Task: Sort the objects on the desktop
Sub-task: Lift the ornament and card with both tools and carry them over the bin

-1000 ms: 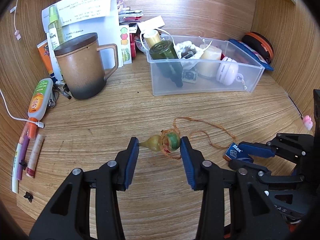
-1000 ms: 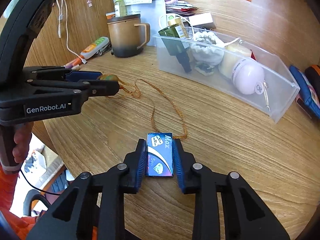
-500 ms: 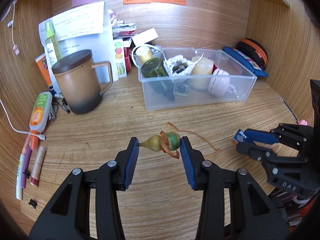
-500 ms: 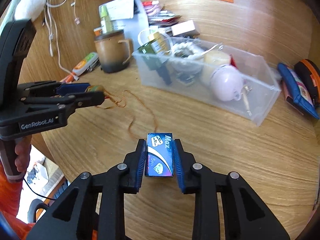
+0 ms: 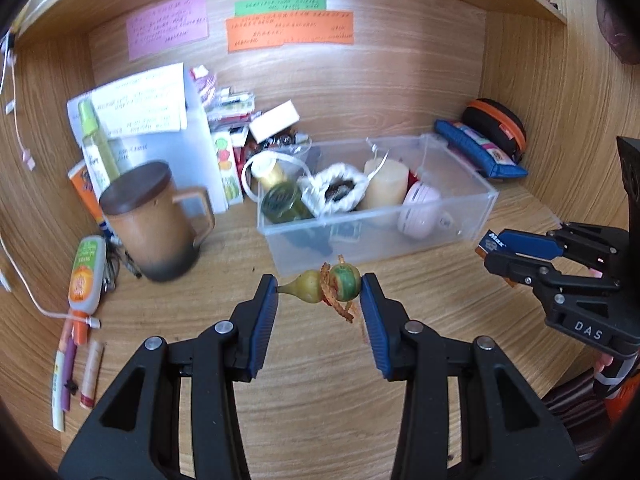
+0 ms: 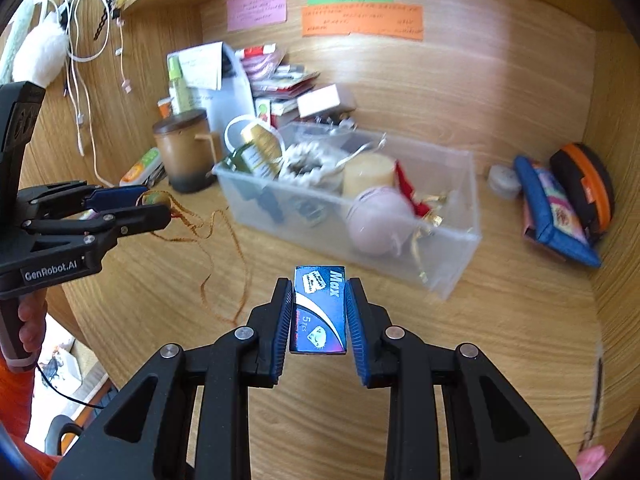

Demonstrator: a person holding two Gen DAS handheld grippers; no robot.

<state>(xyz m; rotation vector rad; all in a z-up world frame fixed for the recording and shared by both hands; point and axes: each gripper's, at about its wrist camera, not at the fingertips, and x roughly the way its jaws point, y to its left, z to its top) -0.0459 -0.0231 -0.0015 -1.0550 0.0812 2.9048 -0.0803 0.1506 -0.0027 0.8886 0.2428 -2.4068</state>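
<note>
Left wrist view: the small gourd charm (image 5: 320, 286) sits crosswise between the left gripper (image 5: 319, 304) pads, pinched end to end and lifted clear of the table (image 5: 420, 304), just short of the clear plastic bin (image 5: 484, 208). In the right wrist view its orange cord (image 6: 216, 248) trails down in loops onto the wood. The right gripper (image 6: 319, 312) clamps a blue Max box (image 6: 320, 308) flat between its pads, also raised and facing the bin.

To do the drop well, I judge each load should travel fully over the bin rim before the pads part. The gourd is held only by its tips, so a steady carry matters; the dangling cord could snag the rim or hang outside. The bin is already crowded with a green bottle (image 5: 286, 204), a candle (image 5: 386, 184) and a pink round case (image 5: 420, 214), so the freer right end looks best.
</note>
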